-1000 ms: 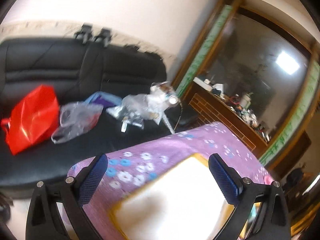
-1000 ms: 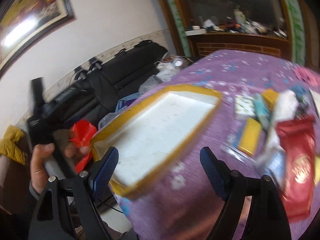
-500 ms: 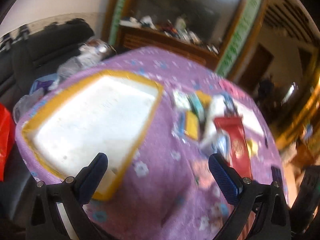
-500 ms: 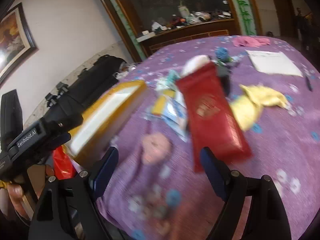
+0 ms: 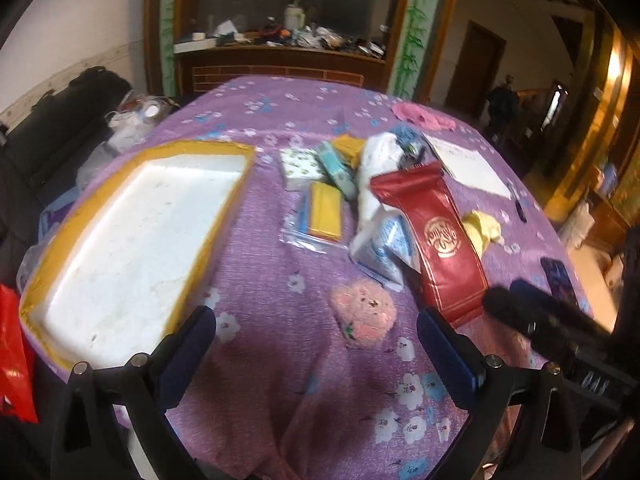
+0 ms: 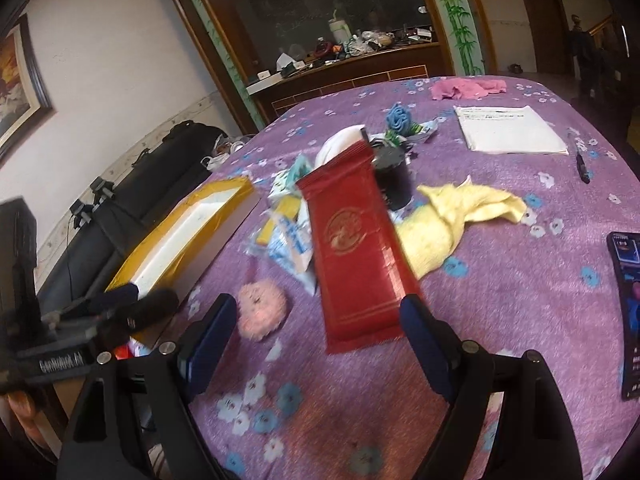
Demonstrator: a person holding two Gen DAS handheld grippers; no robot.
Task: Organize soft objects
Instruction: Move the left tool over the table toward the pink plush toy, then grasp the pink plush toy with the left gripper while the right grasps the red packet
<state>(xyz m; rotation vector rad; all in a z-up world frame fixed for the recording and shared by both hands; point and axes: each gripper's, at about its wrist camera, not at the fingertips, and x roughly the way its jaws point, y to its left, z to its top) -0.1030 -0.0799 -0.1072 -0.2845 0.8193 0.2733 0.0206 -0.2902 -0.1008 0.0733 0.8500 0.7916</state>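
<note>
A purple flowered table [image 5: 280,280] holds a yellow-rimmed white tray [image 5: 132,232] at the left, also in the right wrist view [image 6: 192,228]. A pink fluffy pad [image 5: 364,312] [image 6: 262,312] lies near the front. A red pouch [image 5: 436,236] [image 6: 356,252], a yellow cloth [image 5: 482,226] [image 6: 460,216], a white bag [image 5: 380,176] and small packets [image 5: 324,212] lie in the middle. My left gripper [image 5: 316,344] is open and empty above the front edge, just short of the pink pad. My right gripper [image 6: 316,340] is open and empty, near the pouch's front end.
A white notebook [image 6: 512,134], a pen [image 6: 580,160], a pink cloth [image 6: 466,88] and a blue yarn ball [image 6: 398,118] lie farther back. A dark booklet [image 6: 626,280] lies at the right edge. A black sofa [image 5: 52,128] with bags stands left of the table.
Both views have swung from the sofa and tray toward the table's middle. The pile of objects and the pink pad have come into view. Both grippers stay open.
</note>
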